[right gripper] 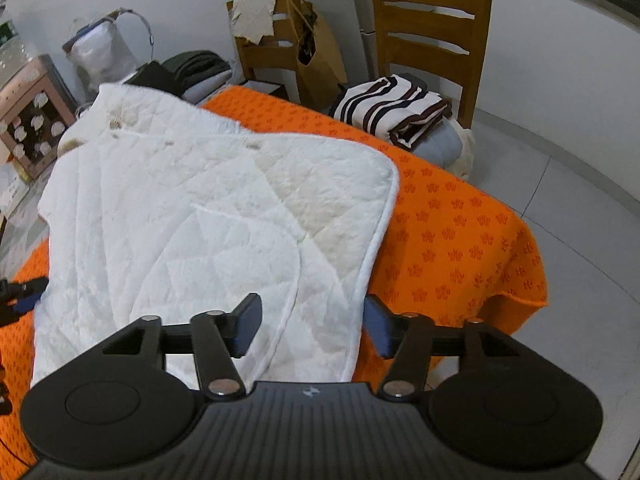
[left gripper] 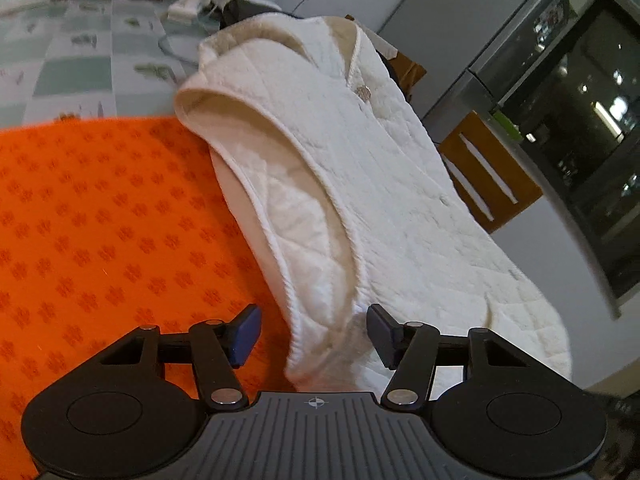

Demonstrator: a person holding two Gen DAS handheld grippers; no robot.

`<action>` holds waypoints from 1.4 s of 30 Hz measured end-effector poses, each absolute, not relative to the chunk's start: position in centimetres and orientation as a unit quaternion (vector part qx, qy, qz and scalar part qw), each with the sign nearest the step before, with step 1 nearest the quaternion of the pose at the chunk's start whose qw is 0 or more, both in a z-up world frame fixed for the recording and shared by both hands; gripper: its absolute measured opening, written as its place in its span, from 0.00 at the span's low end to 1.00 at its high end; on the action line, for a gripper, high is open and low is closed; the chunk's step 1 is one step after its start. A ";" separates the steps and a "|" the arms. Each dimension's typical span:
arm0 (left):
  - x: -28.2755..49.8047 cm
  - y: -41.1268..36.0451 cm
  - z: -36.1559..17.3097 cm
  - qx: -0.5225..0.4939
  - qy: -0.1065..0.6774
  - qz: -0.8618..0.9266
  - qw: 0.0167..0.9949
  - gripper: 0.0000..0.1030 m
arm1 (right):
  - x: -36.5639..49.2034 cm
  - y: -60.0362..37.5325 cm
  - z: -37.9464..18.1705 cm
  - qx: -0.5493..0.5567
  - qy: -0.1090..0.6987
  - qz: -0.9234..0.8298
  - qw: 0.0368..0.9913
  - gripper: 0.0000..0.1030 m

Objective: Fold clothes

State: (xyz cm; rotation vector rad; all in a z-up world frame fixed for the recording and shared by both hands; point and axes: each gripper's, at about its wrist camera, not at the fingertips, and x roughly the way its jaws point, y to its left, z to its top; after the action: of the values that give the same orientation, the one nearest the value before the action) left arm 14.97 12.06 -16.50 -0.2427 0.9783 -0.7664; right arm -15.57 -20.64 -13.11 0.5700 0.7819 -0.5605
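White quilted cloth fills the gap between our spread fingers: the left hand-held gripper (left gripper: 314,334) straddles a sleeve fold of the quilted jacket (left gripper: 360,184) and the right hand-held gripper (right gripper: 312,330) straddles its near hem, neither pinching. The jacket lies across the orange cloth (right gripper: 452,232) covering the table, reaching from the near edge toward the far edge. Beyond the far corner, folded striped clothes (right gripper: 394,110) rest on a wooden chair (right gripper: 430,20).

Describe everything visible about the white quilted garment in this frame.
The white quilted garment is a padded, diamond-stitched top with piped edges, small buttons and a pocket outline. It lies flat on the orange cloth, one armhole gaping. The open left gripper and open right gripper each straddle its near edge, neither clamped.
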 end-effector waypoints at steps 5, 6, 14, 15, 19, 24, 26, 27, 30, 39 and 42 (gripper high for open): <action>13.9 12.1 -15.8 -0.129 0.447 -0.415 0.782 0.59 | -16.5 -19.4 -13.0 0.259 0.385 -0.255 0.848 0.73; 13.8 12.0 -15.8 -0.124 0.449 -0.424 0.777 0.59 | -16.7 -19.1 -12.9 0.257 0.388 -0.253 0.848 0.75; 14.9 12.3 -15.9 -0.123 0.468 -0.477 0.734 0.58 | -18.3 -17.3 -12.6 0.242 0.408 -0.233 0.849 0.81; 15.1 12.3 -15.9 -0.124 0.471 -0.483 0.728 0.58 | -18.5 -17.0 -12.6 0.240 0.411 -0.231 0.849 0.81; 15.4 11.8 -17.0 -0.113 0.503 -0.480 0.710 0.57 | -19.1 -16.1 -12.7 0.238 0.417 -0.225 0.848 0.81; 15.0 11.3 -17.1 -0.116 0.504 -0.444 0.732 0.17 | -19.0 -15.1 -12.7 0.234 0.416 -0.218 0.851 0.81; 15.0 12.0 -16.7 -0.127 0.497 -0.429 0.744 0.15 | -19.0 -14.7 -12.5 0.231 0.415 -0.215 0.854 0.82; 14.8 12.5 -16.3 -0.137 0.490 -0.428 0.747 0.15 | -18.9 -14.4 -12.3 0.227 0.415 -0.213 0.855 0.82; 14.0 13.8 -14.5 -0.134 0.472 -0.430 0.758 0.14 | -18.8 -13.8 -11.6 0.214 0.412 -0.197 0.864 0.82; 12.9 20.0 -8.7 -0.105 0.460 -0.401 0.785 0.13 | -17.6 -11.6 -9.3 0.180 0.403 -0.111 0.891 0.82; 12.7 22.9 -8.1 -0.072 0.468 -0.384 0.793 0.13 | -17.2 -10.7 -8.8 0.189 0.403 -0.074 0.892 0.82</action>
State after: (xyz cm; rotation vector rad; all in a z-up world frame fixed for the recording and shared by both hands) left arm 12.66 22.90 -8.14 -0.1550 1.0069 -0.8253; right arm -17.21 -10.74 -8.76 0.3925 0.8370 -0.1544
